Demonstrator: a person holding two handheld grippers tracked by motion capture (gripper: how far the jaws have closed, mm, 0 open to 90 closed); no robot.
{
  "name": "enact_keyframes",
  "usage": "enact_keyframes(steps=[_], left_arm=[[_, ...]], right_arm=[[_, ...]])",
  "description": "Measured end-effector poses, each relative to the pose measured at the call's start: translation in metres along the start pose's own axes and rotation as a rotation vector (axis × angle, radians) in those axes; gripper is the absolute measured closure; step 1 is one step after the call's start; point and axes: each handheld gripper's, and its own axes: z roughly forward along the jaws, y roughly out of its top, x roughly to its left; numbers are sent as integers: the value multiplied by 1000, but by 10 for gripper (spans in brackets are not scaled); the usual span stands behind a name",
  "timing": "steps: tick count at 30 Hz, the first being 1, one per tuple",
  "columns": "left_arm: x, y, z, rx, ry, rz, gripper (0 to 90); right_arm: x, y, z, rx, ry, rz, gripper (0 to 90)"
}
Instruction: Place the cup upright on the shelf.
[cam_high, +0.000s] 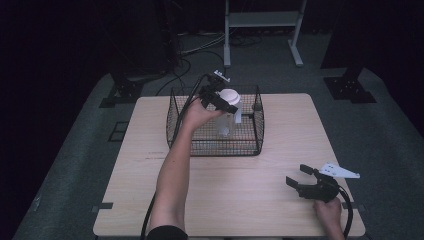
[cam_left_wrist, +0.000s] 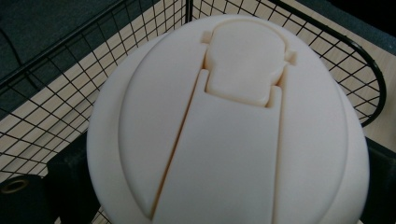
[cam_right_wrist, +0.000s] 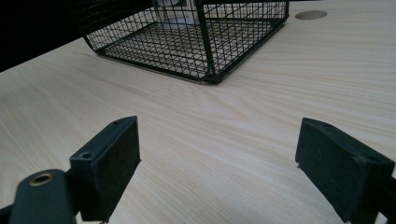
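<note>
Dim overall in the high view, with the room beyond the table (cam_high: 280, 150) falling to near black and the floor a murky grey. Lit from above, softly, leaving only faint shadows under the basket (cam_high: 215, 145). Low in detail and slightly soft throughout. Brighter in the left gripper view, where the white lid (cam_left_wrist: 229, 126) sits evenly lit, without glare. Sharp wood grain in the right gripper view; black upper-left corner; slight bending toward the edges.

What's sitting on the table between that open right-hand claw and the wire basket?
Nothing: in the right gripper view, bare wooden table runs from the right gripper, jaws wide apart, up to the wire basket. The high view agrees.
</note>
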Motion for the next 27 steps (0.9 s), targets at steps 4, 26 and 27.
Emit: enact_keyframes(steps=[4,26,27], left_arm=[[0,-2,4,-3,-3,-5,51],[-7,-22,16,9,3,33,49],[-8,-22,16,9,5,32,49]], right_arm=[[0,0,0,-2,0,1,129],[-1,0,-1,-3,14,6,128],[-1,0,-1,-4,14,6,129]])
